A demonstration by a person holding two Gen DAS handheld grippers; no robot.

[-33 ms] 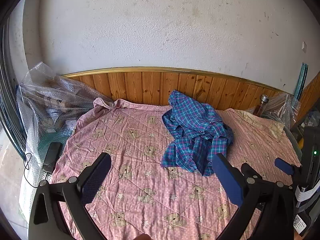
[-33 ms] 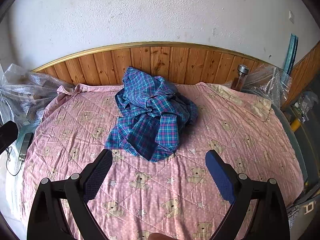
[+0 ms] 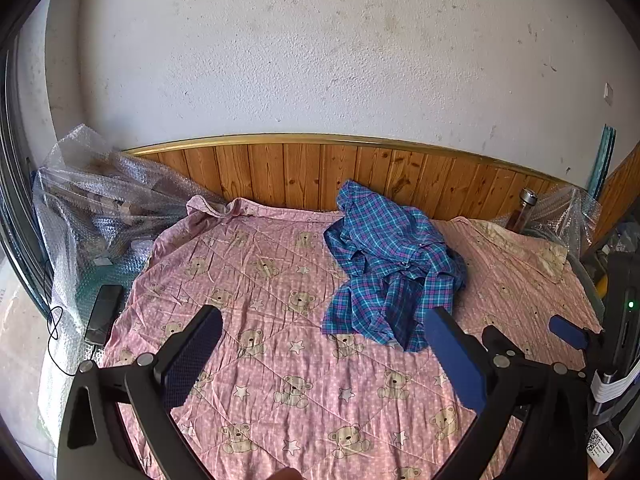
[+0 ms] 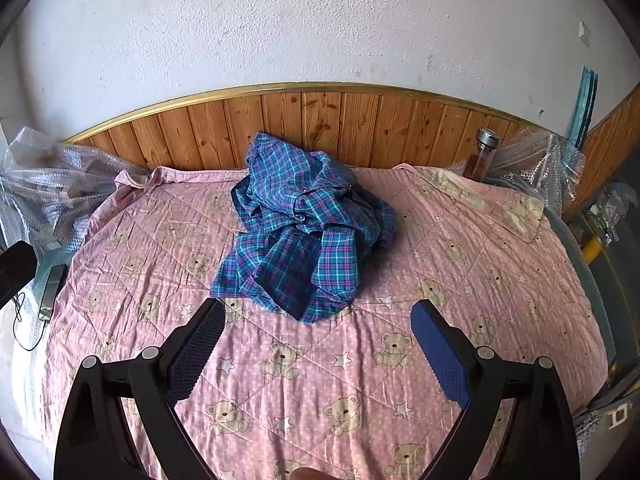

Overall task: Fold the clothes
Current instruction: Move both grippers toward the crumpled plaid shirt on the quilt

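Observation:
A crumpled blue and purple plaid shirt (image 3: 392, 272) (image 4: 304, 232) lies in a heap on a pink quilt with a teddy-bear print (image 3: 260, 280) (image 4: 460, 300), close to the wooden panel at the back. My left gripper (image 3: 323, 314) is open above the quilt, short of the shirt's near edge, with nothing between its fingers. My right gripper (image 4: 318, 307) is also open and empty, just in front of the shirt's lower hem. In the left wrist view, the right gripper's blue pad (image 3: 568, 332) shows at the far right.
A wooden panel (image 3: 300, 172) and a white wall back the quilt. Bubble-wrapped bundles (image 3: 88, 208) sit at the left, with a dark phone and cable (image 3: 104, 312) beside the quilt. A glass bottle (image 4: 482, 156) stands at the back right among more bubble wrap.

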